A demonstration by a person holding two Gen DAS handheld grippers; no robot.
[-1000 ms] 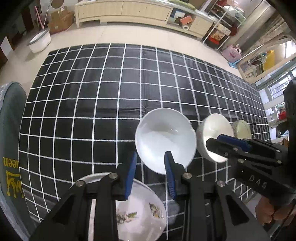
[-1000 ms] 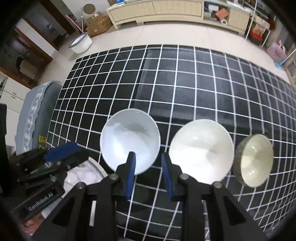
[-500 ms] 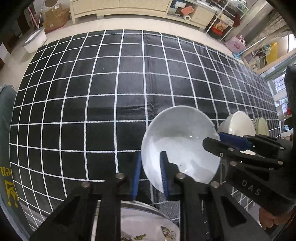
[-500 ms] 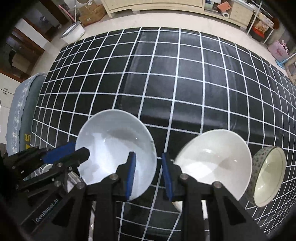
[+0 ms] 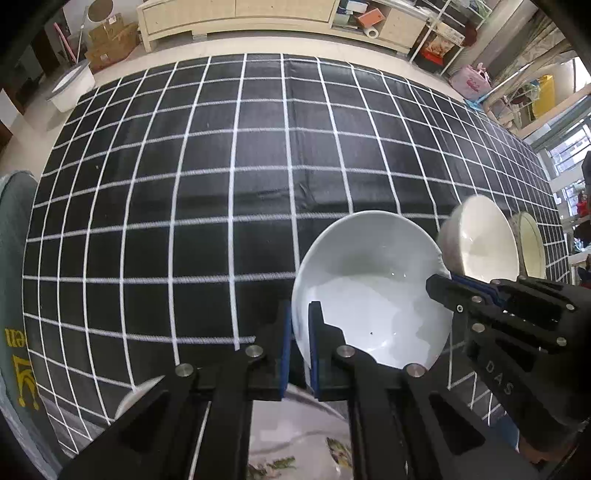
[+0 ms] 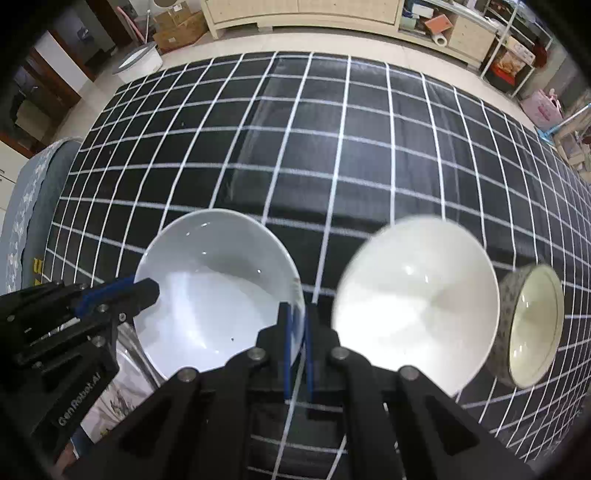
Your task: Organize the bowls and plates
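A white bowl (image 5: pixel 369 288) sits on the black checked tablecloth (image 5: pixel 221 184). My left gripper (image 5: pixel 297 332) is shut on its left rim. My right gripper (image 6: pixel 297 332) is shut on the same bowl's (image 6: pixel 214 288) right rim; it shows in the left wrist view (image 5: pixel 454 291) too. The left gripper shows at the bowl's left edge in the right wrist view (image 6: pixel 122 291). A second white bowl (image 6: pixel 413 302) stands just right of it, then a small patterned bowl (image 6: pixel 532 325). A patterned plate (image 5: pixel 295 443) lies below my left gripper.
A grey cushioned chair (image 5: pixel 14 295) stands at the table's left edge. The tablecloth (image 6: pixel 332 147) stretches far beyond the bowls. A cabinet (image 5: pixel 240 14) and a white bin (image 5: pixel 70 85) stand on the floor behind the table.
Both grippers moved in on the white bowl and closed on its opposite rims. The bowl now sits larger and nearer in both views.
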